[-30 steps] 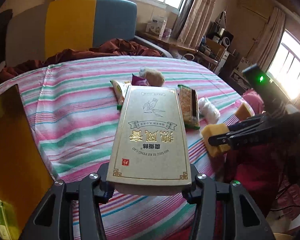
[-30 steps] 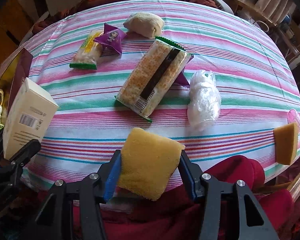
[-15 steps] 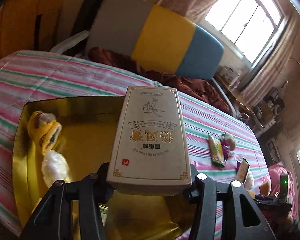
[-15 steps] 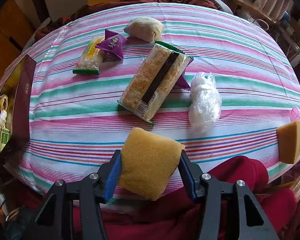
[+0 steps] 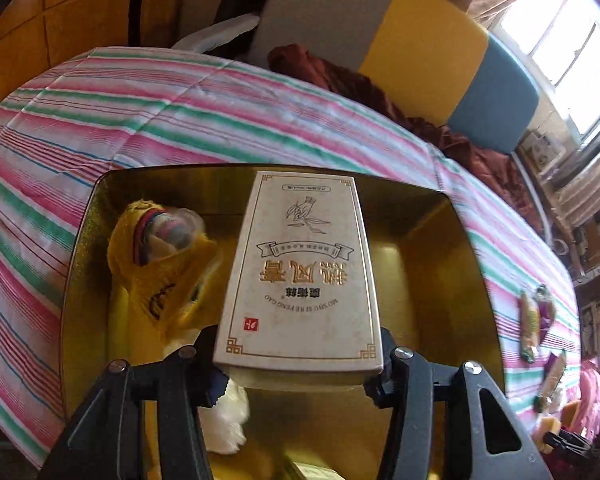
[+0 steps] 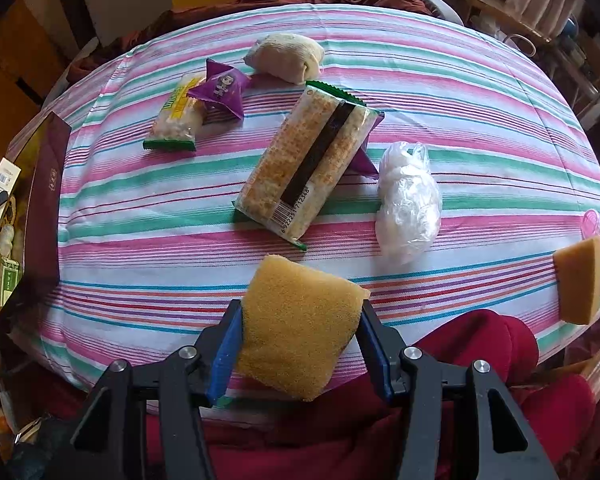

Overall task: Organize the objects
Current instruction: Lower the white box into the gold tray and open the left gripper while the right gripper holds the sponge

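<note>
A lived-in room with a curtained window and a grey, yellow and blue chair behind a round worktop (image 6: 440, 92) under a pink, green and white striped cloth. The left claw (image 5: 300, 356) is clamped on a pale tea box (image 5: 300, 268), held over the open gold-lined box (image 5: 432, 240) at the worktop's edge; its face reads, upside down to the camera, "MO SHU SI RE FENG GAO" under gold Chinese characters and a small red seal. Already in the gold-lined box lie a yellow bag (image 5: 160, 280) and a white plastic bundle (image 5: 228, 420). The right claw (image 6: 298, 328) grips a yellow sponge (image 6: 300, 320) above the worktop's near edge. Left to sort, by the look of it: a cracker packet (image 6: 308, 168) whose barcode digits begin "6 92225", a green-ended snack pack (image 6: 176, 120), a purple sachet (image 6: 220, 92), a beige pouch (image 6: 286, 56), a clear plastic bundle (image 6: 408, 200) and a second sponge (image 6: 580, 280). The task appears under halfway.
</note>
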The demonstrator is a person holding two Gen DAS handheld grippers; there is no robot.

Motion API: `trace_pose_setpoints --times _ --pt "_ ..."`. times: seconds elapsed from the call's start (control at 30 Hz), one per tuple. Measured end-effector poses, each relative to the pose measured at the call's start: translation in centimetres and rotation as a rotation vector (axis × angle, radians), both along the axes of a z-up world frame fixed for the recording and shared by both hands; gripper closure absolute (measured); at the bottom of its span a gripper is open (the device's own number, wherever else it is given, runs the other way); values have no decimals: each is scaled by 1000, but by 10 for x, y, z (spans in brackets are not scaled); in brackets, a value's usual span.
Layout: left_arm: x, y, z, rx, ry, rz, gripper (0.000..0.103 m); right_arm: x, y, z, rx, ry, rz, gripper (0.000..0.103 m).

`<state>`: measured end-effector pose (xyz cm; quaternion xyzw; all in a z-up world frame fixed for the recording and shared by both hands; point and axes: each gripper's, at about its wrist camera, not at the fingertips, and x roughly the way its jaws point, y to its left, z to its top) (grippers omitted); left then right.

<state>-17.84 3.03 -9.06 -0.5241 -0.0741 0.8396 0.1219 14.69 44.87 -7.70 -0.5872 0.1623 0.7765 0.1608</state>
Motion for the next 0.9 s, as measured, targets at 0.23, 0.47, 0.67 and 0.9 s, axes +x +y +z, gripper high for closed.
trace_pose_setpoints --times 0.23,0.47,0.67,0.9 --pt "-18 -12 -26 -123 -13 62 50 -2 1 -1 -4 1 -1 47" --pt "-15 -16 -22 -81 -43 58 40 -2 0 -2 -7 3 -3 47" --pt "5 -16 -6 -79 9 37 29 -6 0 -3 -5 5 -6 47" --pt "38 -16 26 -82 144 12 29 -8 -2 -1 -2 32 -28 47"
